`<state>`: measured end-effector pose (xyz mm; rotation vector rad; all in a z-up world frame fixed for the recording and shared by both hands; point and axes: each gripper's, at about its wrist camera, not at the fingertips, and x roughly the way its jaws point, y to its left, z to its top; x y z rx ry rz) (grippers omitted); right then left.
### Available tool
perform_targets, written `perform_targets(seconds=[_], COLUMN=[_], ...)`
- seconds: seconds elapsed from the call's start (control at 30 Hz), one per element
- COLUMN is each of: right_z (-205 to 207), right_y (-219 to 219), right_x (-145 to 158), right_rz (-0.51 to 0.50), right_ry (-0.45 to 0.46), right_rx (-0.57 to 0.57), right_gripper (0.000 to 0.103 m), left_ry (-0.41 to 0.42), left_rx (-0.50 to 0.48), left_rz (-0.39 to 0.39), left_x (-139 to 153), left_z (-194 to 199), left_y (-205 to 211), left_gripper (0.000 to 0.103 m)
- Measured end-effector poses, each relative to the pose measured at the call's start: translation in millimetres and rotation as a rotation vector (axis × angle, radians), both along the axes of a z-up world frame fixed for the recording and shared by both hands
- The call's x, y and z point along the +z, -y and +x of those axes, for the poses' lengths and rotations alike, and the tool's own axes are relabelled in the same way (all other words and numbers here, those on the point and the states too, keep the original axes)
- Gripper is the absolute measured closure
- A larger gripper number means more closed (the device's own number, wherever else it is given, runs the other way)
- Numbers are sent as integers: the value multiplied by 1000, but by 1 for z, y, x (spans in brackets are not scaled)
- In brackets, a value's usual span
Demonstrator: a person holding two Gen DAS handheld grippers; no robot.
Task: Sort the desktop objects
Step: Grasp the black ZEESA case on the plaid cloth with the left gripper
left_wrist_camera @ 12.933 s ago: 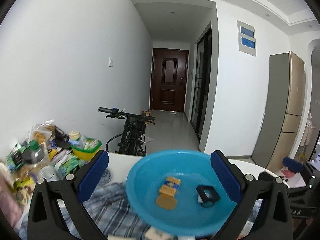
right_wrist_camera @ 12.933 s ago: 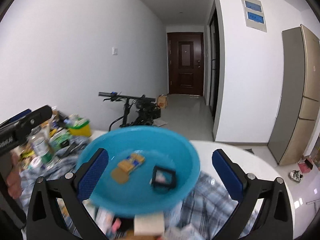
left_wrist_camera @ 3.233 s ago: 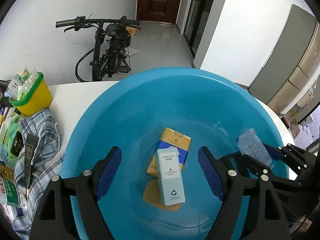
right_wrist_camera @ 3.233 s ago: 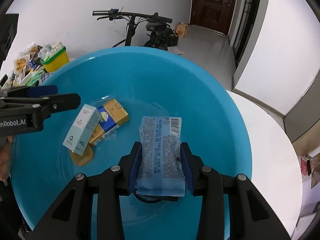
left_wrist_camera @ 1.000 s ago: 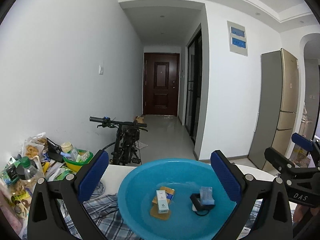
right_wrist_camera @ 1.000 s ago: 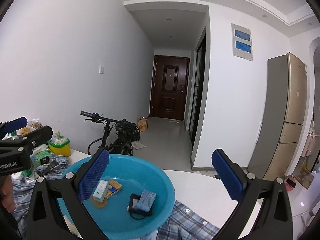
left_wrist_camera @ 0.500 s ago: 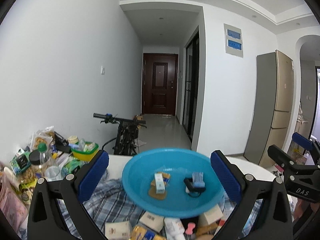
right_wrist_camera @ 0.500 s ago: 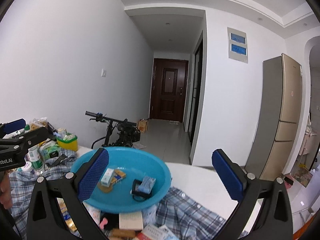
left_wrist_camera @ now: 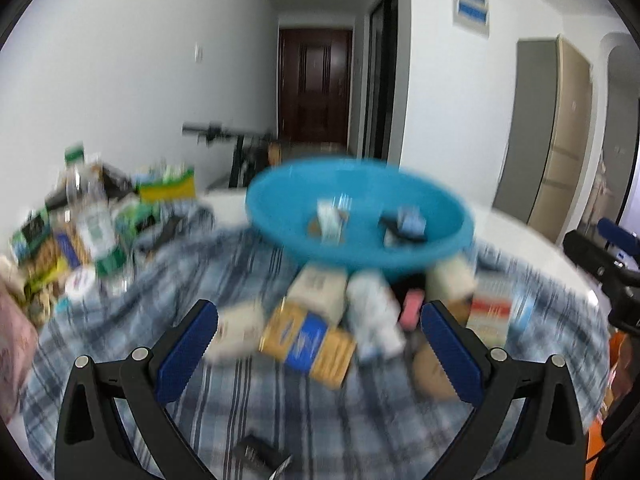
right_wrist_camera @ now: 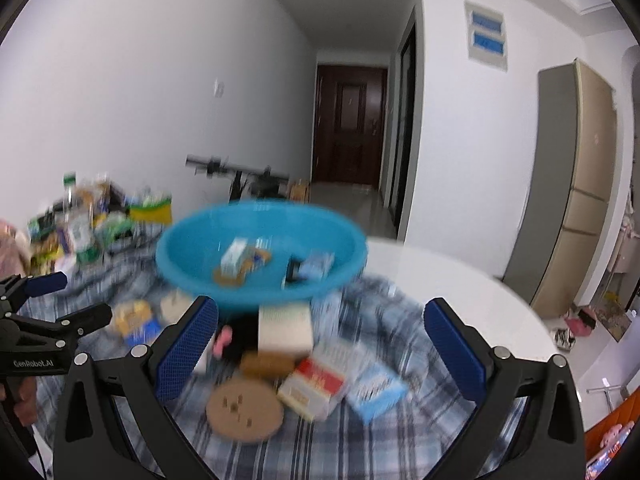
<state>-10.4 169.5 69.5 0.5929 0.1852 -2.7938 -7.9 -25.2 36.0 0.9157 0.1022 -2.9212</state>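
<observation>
A blue basin (left_wrist_camera: 360, 216) (right_wrist_camera: 260, 252) stands on the checked cloth and holds several small packets and boxes. In front of it lie loose items: a yellow and blue box (left_wrist_camera: 308, 344), a white box (right_wrist_camera: 285, 328), a round cork coaster (right_wrist_camera: 244, 412), a red and white box (right_wrist_camera: 312, 388) and a light blue packet (right_wrist_camera: 376, 392). My left gripper (left_wrist_camera: 320, 348) is open and empty above the yellow and blue box. My right gripper (right_wrist_camera: 320, 340) is open and empty above the pile. Both views are blurred.
A heap of snacks, a bottle (left_wrist_camera: 96, 232) and a yellow-green tub (left_wrist_camera: 166, 188) sit at the left of the table. The bare white tabletop (right_wrist_camera: 440, 280) lies at the right. A bicycle (right_wrist_camera: 240, 176) stands behind the table.
Both grippers have tipped down and drawn back from the basin, so the loose pile in front of it now fills the lower view. Both stay open and empty.
</observation>
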Motion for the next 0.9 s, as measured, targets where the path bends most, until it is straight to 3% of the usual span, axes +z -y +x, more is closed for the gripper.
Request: perform_targets(seconds=[0.2, 0.27, 0.4, 0.67, 0.77, 0.83, 0.9], right_z=[2, 3, 3, 2, 0, -1, -2], right_y=[14, 20, 28, 31, 30, 30, 31], right_x=[-49, -63, -83, -87, -89, -92, -93], right_rz=[53, 75, 87, 103, 97, 93, 91], right_ry=[144, 180, 241, 254, 267, 277, 283], right_rx=[37, 50, 79, 96, 91, 92, 96], right_gripper=[0, 0, 0, 0, 0, 0, 0], left_ry=[221, 260, 281, 291, 302, 305, 286], left_rx=[27, 38, 32, 37, 33, 38, 35], left_rz=[52, 66, 97, 114, 119, 124, 143], left_x=[-68, -82, -93, -97, -100, -100, -97], left_z=[15, 21, 31, 24, 21, 22, 24], left_y=[19, 24, 27, 31, 33, 33, 35], left_gripper=[0, 0, 1, 9, 22, 47, 50])
